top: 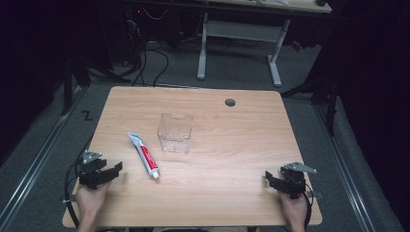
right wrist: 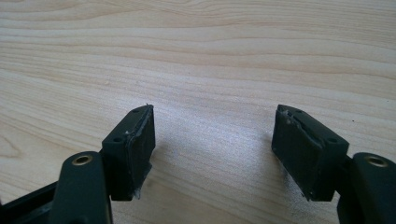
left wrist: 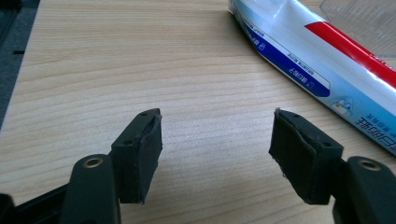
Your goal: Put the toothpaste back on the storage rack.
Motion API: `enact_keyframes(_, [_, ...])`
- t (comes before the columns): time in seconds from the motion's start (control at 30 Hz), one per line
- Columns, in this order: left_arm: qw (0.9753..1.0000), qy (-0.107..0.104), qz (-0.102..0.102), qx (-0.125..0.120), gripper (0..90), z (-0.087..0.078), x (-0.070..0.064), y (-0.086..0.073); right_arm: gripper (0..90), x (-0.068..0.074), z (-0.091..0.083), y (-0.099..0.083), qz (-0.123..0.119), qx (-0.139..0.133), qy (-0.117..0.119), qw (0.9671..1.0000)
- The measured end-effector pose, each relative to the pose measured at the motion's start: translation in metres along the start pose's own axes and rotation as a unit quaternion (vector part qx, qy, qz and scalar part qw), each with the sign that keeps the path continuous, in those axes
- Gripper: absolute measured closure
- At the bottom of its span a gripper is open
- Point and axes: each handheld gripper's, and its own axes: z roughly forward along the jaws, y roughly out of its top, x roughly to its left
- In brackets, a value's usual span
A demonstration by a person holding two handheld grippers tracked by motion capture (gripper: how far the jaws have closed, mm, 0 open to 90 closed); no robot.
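Light wood-grain table (top: 232,159), pretty bare, with a toothpaste tube (top: 143,155) lying flat on the left half. White and pale blue body, fat red stripe down its length, small white cap at the near end, flat crimped end pointing away toward the far-left. Closer up in the left gripper view (left wrist: 322,65): dark blue band with tiny white print along one edge, red stripe beside it, little cartoon figure on the pale blue part, more blue lettering near the frame edge.

Just right of the tube's far end, not touching: clear plastic box (top: 175,133), open on top, nothing visible inside. Corner of it also peeking into the left gripper view (left wrist: 369,21), behind the tube.

Left gripper (top: 109,172) held low at the near-left corner, just beside the tube's cap end, jaws spread wide over bare wood (left wrist: 215,133), gripping nothing. Right gripper (top: 271,180) way over at the near-right corner, well apart from everything, jaws likewise spread wide with only wood between them (right wrist: 214,135).

Small dark round hole (top: 230,102) near the far edge.
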Motion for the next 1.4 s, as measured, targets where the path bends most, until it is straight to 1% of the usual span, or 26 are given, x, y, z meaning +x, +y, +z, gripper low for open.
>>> enact_keyframes(0.1, [1.0,0.001,0.0,-0.002,35.1,-0.004,-0.003,0.001,30.2,0.0,0.0,0.0,0.001,0.0,0.0,1.0])
enact_keyframes(0.17, [1.0,0.001,0.01,0.0,35.5,-0.008,-0.008,0.002,30.1,0.0,0.0,0.0,0.004,0.0,0.001,1.0])
enact_keyframes(0.23, [0.9999,0.001,0.013,0.0,35.5,-0.009,-0.009,0.002,30.1,0.0,0.0,0.0,0.004,0.0,0.001,1.0])
enact_keyframes(0.37, [0.9998,0.005,0.015,0.012,38.7,-0.013,-0.017,0.004,30.1,0.0,0.0,0.0,0.004,0.0,0.001,1.0])
enact_keyframes(0.5, [0.9996,-0.002,0.02,0.022,39.1,-0.016,-0.025,0.008,30.1,0.0,0.0,0.0,0.005,0.001,0.001,1.0])
enact_keyframes(0.67, [0.9989,-0.012,0.029,0.034,35.5,-0.015,-0.035,0.019,30.1,0.0,0.0,0.0,0.006,0.001,0.001,1.0])
enact_keyframes(0.77, [0.9983,-0.014,0.035,0.044,32.5,-0.012,-0.041,0.027,30.2,0.0,0.0,0.0,0.006,0.0,0.002,1.0])
enact_keyframes(0.93, [0.9975,-0.015,0.036,0.059,30.7,-0.002,-0.05,0.038,30.1,-0.001,0.0,0.0,0.007,-0.001,0.002,1.0])
enact_keyframes(1.0, [0.9972,-0.019,0.034,0.065,29.8,0.003,-0.053,0.043,30.1,-0.001,-0.001,0.0,0.01,0.0,0.002,0.9999])
enact_keyframes(1.03, [0.9972,-0.019,0.034,0.065,29.4,0.003,-0.053,0.043,30.1,-0.001,-0.001,0.0,0.01,0.0,0.002,0.9999])
enact_keyframes(1.13, [0.9968,-0.024,0.037,0.066,28.4,0.008,-0.057,0.051,30.1,-0.001,-0.001,0.0,0.01,0.0,0.002,0.9999])
enact_keyframes(1.23, [0.9945,-0.016,0.057,0.086,25.5,0.015,-0.062,0.059,30.1,-0.001,-0.001,0.0,0.011,0.0,0.001,0.9999])
enact_keyframes(1.3, [0.9941,-0.02,0.055,0.091,24.9,0.018,-0.063,0.063,30.0,-0.002,-0.001,0.0,0.012,-0.002,0.002,0.9999])
enact_keyframes(1.4, [0.9941,-0.02,0.045,0.097,24.4,0.023,-0.063,0.07,29.9,-0.002,-0.001,0.0,0.014,-0.002,0.002,0.9999])
